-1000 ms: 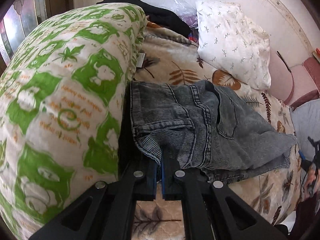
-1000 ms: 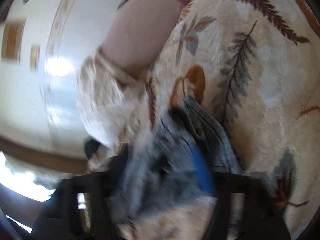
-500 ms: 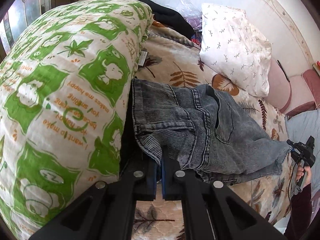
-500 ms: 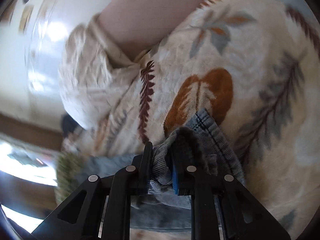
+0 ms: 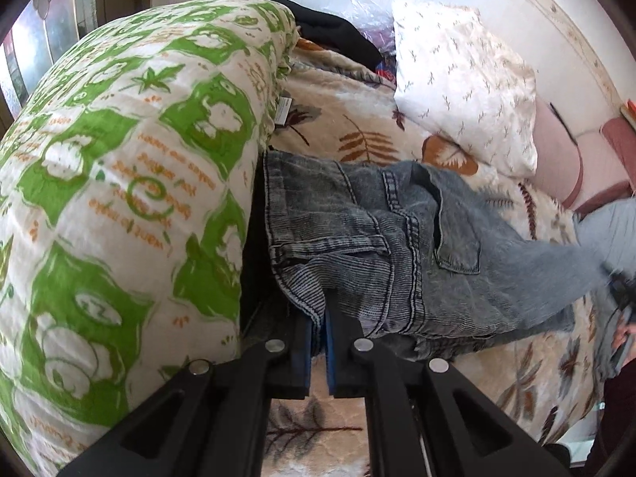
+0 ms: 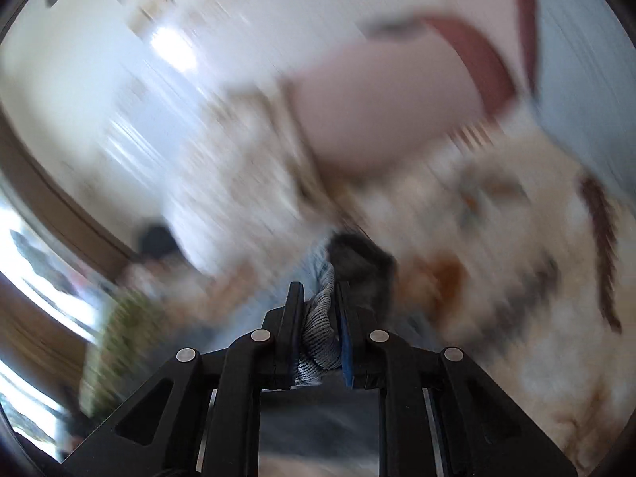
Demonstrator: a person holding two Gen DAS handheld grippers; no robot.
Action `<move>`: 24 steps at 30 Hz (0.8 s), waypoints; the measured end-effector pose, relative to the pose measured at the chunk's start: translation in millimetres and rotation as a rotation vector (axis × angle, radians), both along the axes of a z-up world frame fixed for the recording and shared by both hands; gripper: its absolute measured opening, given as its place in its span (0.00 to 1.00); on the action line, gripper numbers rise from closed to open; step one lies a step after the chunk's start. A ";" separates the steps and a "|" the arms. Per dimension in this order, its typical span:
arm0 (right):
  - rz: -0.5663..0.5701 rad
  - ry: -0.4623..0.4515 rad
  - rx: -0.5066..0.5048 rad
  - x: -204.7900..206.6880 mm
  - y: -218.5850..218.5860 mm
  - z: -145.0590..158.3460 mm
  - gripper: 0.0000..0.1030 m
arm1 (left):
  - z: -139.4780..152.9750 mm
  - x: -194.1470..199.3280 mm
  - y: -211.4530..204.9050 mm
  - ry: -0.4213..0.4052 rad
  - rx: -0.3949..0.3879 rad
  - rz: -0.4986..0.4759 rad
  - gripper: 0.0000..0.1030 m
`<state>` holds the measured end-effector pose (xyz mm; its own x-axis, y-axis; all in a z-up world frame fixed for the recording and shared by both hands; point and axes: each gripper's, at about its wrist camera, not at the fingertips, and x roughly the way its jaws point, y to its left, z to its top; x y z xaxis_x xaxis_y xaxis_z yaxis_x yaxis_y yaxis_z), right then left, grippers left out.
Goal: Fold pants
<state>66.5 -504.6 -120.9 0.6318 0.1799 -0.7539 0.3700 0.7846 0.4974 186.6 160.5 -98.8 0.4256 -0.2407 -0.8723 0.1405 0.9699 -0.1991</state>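
Grey denim pants [image 5: 377, 246] lie on a cream leaf-print blanket [image 5: 349, 135], waistband toward a big green-and-white bedding roll. My left gripper [image 5: 318, 318] is shut on the waistband corner at the near edge. The pants stretch rightward to the far right, where the other gripper [image 5: 622, 298] shows small and blurred. In the right wrist view my right gripper [image 6: 320, 298] is shut on a bunched fold of the pants [image 6: 322, 326], lifted off the blanket; the view is heavily motion-blurred.
The green-patterned bedding roll [image 5: 119, 198] crowds the left side against the pants. A white pillow [image 5: 461, 83] and pink cushions [image 5: 564, 167] lie at the back right by the wall. Dark clothes [image 5: 330, 28] sit at the back.
My right gripper has pulled the pants' far end outward and up, stretching the fabric to the right. The right view swung quickly. My left gripper keeps its hold on the waistband.
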 end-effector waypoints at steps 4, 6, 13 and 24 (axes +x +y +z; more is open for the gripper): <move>-0.031 0.150 0.076 -38.5 -4.9 -79.2 0.15 | 2.6 0.5 -0.7 0.017 0.016 -0.004 0.09; -0.054 0.089 0.111 -54.2 -5.9 -83.6 0.15 | 4.9 1.5 1.2 0.031 0.013 0.006 0.09; -0.064 0.156 0.137 -59.7 -5.5 -82.2 0.37 | 16.3 -2.4 0.6 0.052 0.073 0.063 0.17; -0.123 -0.089 0.312 -85.5 -5.7 -33.7 0.44 | 123.0 -52.1 -83.3 -0.345 0.280 -0.082 0.65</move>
